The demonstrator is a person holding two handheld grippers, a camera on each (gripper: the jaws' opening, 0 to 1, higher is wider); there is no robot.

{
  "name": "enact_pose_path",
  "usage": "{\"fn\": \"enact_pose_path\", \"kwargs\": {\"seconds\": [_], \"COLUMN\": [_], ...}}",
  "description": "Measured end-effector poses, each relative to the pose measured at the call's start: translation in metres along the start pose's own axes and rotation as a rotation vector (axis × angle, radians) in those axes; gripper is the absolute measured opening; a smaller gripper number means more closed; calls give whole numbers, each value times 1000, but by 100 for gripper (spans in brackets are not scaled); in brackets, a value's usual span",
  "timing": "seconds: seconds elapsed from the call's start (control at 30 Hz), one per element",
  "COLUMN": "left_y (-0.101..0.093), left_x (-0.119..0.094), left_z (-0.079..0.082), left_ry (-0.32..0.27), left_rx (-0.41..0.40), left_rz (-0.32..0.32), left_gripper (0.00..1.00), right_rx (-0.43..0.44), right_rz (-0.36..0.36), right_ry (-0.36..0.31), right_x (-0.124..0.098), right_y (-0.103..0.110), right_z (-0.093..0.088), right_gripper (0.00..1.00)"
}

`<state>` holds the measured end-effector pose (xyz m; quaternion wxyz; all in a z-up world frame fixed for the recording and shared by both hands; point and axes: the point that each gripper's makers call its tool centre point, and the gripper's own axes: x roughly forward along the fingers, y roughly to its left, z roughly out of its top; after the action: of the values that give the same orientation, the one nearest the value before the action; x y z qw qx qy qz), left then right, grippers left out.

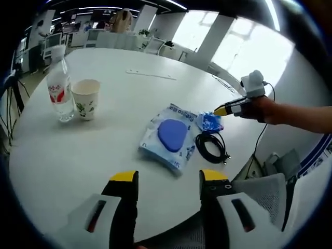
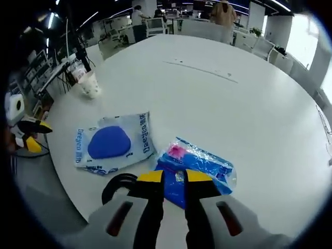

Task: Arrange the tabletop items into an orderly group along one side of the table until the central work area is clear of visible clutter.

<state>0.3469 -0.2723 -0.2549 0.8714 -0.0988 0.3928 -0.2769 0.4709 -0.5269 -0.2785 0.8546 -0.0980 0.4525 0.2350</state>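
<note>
On the round white table (image 1: 129,62) lie a flat pale-blue packet with a blue oval (image 1: 171,136), a small crinkly blue packet (image 1: 210,122) and a coiled black cable (image 1: 210,147). A water bottle (image 1: 59,88) and a paper cup (image 1: 86,98) stand together at the left. My left gripper (image 1: 169,176) hangs open above the near table edge, short of the flat packet. My right gripper (image 2: 175,176), held by a hand, has its jaws narrowed on the near end of the crinkly packet (image 2: 202,163); it reaches in from the right (image 1: 224,110). The flat packet (image 2: 111,142) lies to its left.
A grey mesh chair (image 1: 259,192) stands at the table edge below the cable. The far half of the table carries just a thin strip (image 1: 153,75). Desks, chairs and people stand in the office behind. My left gripper's yellow tips (image 2: 31,136) show off the table's left edge.
</note>
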Motion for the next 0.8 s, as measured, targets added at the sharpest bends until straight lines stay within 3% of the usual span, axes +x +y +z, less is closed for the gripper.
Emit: {"fn": "enact_pose_path", "kwargs": {"seconds": [0.13,0.17,0.27,0.33,0.4,0.6,0.8], "left_y": [-3,-3,-3,-2,-2,-10,-14], "left_x": [8,10,15,22,29,47,62], "left_z": [-2,-2,-1,3,6,3,-3], "left_ry": [31,37,55,60,63,91,85], "left_rx": [44,58,76,81,74,59,-31], "left_rz": [-18,-21,-29,-35,-40,-42,-26], "left_gripper": [46,46,46,46,46,43,40], "right_rx": [11,-17,-101,-48,-21,-45,-51], "right_rz": [60,95,97,120,133,154,173], "right_ry": [-1,-2,11,-6,-13,4,35], "right_x": [4,6,9,13,17,29,44], "right_y": [20,28,36,42,45,49,47], "right_z": [4,5,7,12,17,23,27], "right_gripper": [11,11,11,12,12,14,18]}}
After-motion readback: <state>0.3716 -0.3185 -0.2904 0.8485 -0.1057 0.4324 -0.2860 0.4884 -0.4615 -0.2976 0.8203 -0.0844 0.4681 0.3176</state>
